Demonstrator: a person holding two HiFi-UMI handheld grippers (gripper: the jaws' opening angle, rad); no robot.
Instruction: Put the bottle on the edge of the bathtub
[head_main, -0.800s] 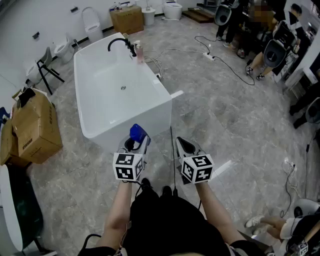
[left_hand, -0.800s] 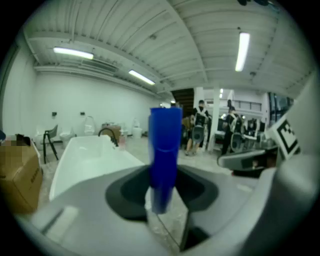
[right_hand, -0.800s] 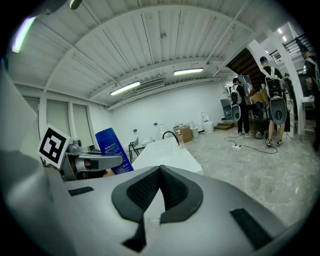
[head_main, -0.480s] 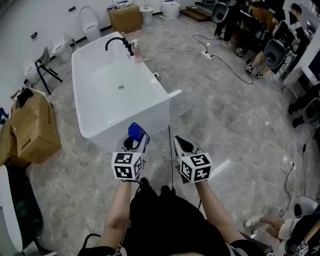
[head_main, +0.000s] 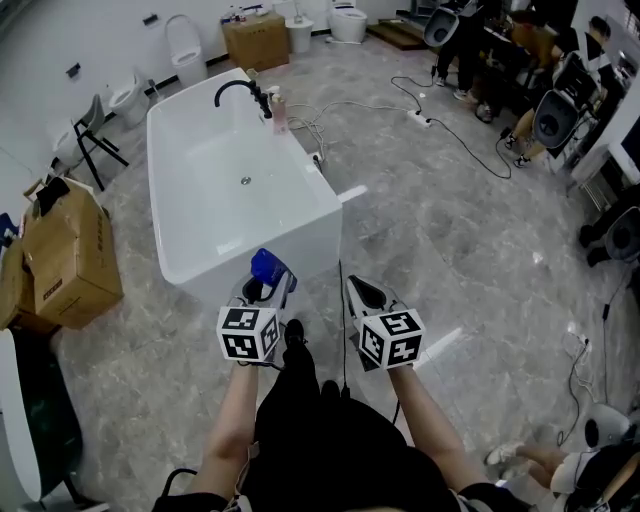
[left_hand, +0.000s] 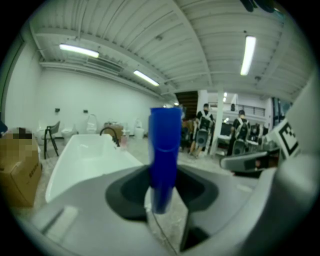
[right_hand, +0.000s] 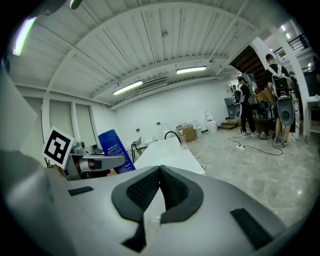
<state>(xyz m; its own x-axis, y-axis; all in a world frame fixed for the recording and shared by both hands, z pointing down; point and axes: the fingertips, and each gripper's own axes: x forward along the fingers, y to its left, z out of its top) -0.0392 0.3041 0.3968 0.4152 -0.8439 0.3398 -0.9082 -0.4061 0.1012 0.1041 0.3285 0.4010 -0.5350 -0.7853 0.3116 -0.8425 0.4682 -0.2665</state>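
Observation:
My left gripper (head_main: 265, 287) is shut on a blue bottle (head_main: 265, 268), which stands upright between its jaws just short of the near end of the white bathtub (head_main: 290, 238). In the left gripper view the blue bottle (left_hand: 164, 155) fills the middle, clamped by the dark pads, with the bathtub (left_hand: 85, 160) beyond at the left. My right gripper (head_main: 363, 291) hovers beside it to the right, jaws closed together with nothing held. The right gripper view shows its pads (right_hand: 150, 187) touching, and the bottle (right_hand: 116, 150) in the other gripper at the left.
A black faucet (head_main: 240, 90) and a pink pump bottle (head_main: 279, 110) sit at the tub's far end. Cardboard boxes (head_main: 70, 255) stand at the left, toilets (head_main: 185, 45) along the back wall. Cables (head_main: 440, 120) cross the marble floor; people and chairs (head_main: 550, 110) at the right.
Both grippers have stayed nearly still in view, while the tub has shifted slightly; the left gripper with the bottle sits a little closer to the tub's near end.

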